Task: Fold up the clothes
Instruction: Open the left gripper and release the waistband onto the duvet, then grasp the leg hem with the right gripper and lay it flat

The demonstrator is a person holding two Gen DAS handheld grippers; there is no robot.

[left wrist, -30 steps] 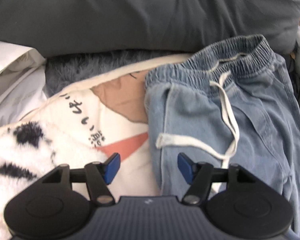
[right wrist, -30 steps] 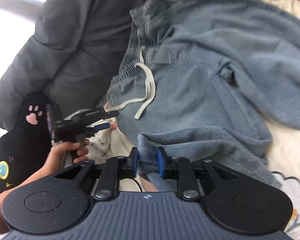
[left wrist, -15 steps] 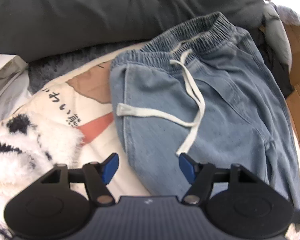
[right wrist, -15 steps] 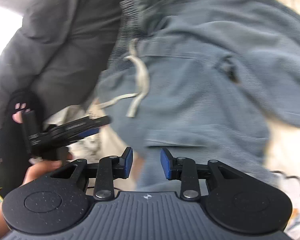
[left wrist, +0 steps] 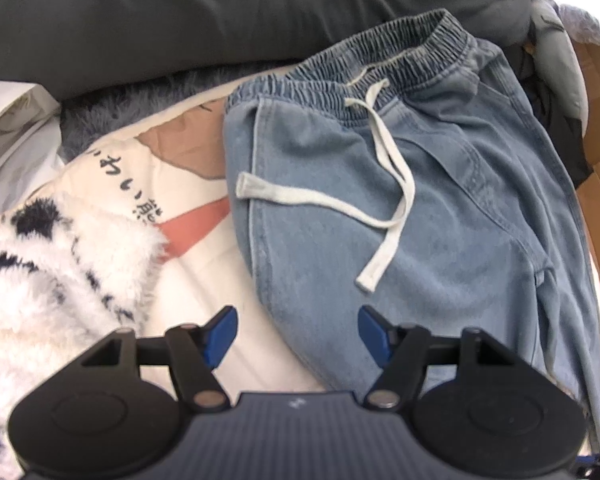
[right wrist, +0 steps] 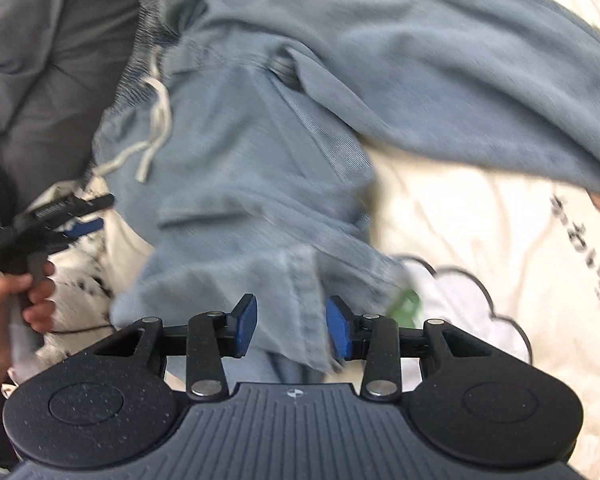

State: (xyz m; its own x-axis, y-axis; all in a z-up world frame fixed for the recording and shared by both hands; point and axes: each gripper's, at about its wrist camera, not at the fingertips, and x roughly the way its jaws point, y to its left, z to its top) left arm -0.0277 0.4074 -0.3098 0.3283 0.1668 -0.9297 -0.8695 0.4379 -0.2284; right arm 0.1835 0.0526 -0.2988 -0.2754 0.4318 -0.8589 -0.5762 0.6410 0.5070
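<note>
jeans point(left wrist: 400, 208): we see them lying on the bed, over the printed cream blanket point(left wrist: 188, 264), waistband up against the grey duvet point(left wrist: 220, 12). Front side up, white drawstring point(left wrist: 384, 184) loose across it.
fold state: we read one leg as doubled back over the body, its hem point(right wrist: 300, 288) now lying near the right tool. Looks like the first fold is laid; further folds still to do, by our judgement.
why there: hem dropped on top of the body so the leg stacks on itself; waistband left flat as the anchor end.
right tool point(right wrist: 291, 327): jaws have just been opening, now about half spread. Hem cloth sits between the blue pads, but neither pad presses on it, so we call it released, not held. View is motion-blurred, so a light touch on one pad can't be ruled out.
left tool point(left wrist: 296, 334): wide apart, nothing gripped. It hovers over the near edge of the jeans, with that edge and blanket showing in the gap. In the right view the person's hand point(right wrist: 16, 300) carries it beside the jeans, clear of the cloth.
clutter: fluffy white black-marked throw point(left wrist: 52, 288) just beside the jeans on the left; could snag the next grab.
</note>
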